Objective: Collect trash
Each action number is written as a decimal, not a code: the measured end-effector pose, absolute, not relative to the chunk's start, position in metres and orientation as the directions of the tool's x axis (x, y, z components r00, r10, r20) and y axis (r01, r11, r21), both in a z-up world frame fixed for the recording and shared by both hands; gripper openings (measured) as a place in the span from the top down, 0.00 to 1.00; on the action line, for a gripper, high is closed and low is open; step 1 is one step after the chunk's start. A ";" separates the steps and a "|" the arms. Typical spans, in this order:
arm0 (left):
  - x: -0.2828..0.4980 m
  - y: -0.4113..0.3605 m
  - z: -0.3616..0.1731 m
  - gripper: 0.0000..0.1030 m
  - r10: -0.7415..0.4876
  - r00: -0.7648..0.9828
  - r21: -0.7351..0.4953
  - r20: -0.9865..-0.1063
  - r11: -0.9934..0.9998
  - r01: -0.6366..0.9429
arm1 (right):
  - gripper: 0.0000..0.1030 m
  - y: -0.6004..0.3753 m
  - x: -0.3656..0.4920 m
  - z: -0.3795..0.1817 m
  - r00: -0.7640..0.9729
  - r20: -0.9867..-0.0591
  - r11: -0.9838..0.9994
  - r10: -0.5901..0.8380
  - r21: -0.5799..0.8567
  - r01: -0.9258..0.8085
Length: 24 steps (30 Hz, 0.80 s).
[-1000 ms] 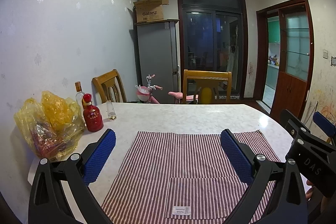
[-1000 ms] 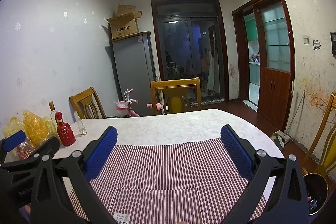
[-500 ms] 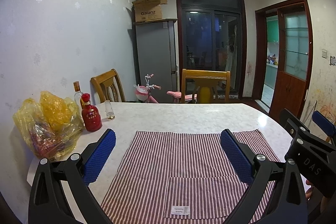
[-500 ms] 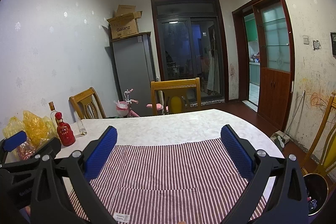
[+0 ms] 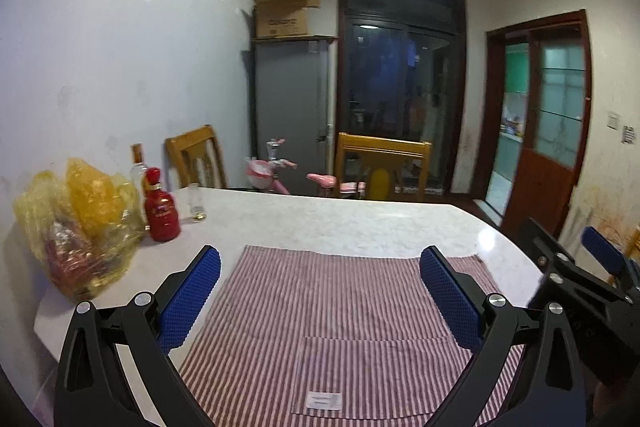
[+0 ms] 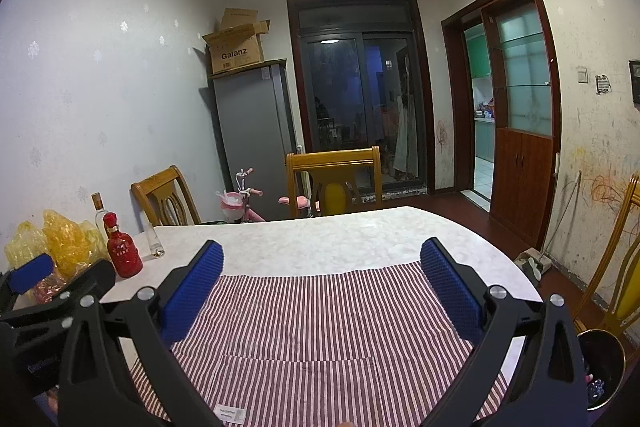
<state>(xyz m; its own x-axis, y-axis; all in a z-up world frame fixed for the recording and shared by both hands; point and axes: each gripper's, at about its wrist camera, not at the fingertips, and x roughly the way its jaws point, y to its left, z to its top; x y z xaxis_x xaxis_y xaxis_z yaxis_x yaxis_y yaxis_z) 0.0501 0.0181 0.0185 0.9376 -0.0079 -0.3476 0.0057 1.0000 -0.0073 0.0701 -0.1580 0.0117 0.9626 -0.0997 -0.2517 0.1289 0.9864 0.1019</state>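
Observation:
My left gripper [image 5: 320, 267] is open and holds nothing, hovering over a red-and-white striped cloth [image 5: 340, 307] on the pale marble table [image 5: 340, 219]. My right gripper [image 6: 322, 255] is also open and holds nothing above the same cloth [image 6: 320, 327]. A crumpled yellow plastic bag [image 5: 76, 227] with wrappers inside lies at the table's left edge, also in the right wrist view [image 6: 64, 247]. A dark waste bin [image 6: 602, 367] stands on the floor at the lower right, with some bits inside. Each gripper shows at the edge of the other's view.
A red bottle [image 5: 160, 211], a clear bottle [image 5: 138, 167] and a small glass [image 5: 196, 203] stand beside the bag. Wooden chairs [image 6: 334, 183] ring the table; one more [image 6: 624, 267] stands at the right near the bin. A pink child's bike [image 6: 244, 203] and a grey fridge [image 6: 256, 131] are behind.
The left wrist view has shifted a little and is blurred, so the left gripper is moving slightly. The right gripper stays still. Both remain open.

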 end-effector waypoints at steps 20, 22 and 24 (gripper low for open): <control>0.039 0.013 0.020 0.06 -0.011 0.964 0.010 -0.267 1.000 0.014 | 0.04 -0.158 0.071 0.009 0.961 -0.255 0.986 -0.102 0.104 0.132; 0.041 0.013 0.020 0.06 -0.025 0.962 -0.003 -0.271 1.000 0.025 | 0.04 -0.158 0.072 0.009 0.961 -0.256 0.986 -0.105 0.103 0.135; 0.040 0.017 0.022 0.06 -0.045 0.963 -0.034 -0.267 0.999 0.037 | 0.04 -0.158 0.073 0.009 0.961 -0.255 0.985 -0.106 0.104 0.136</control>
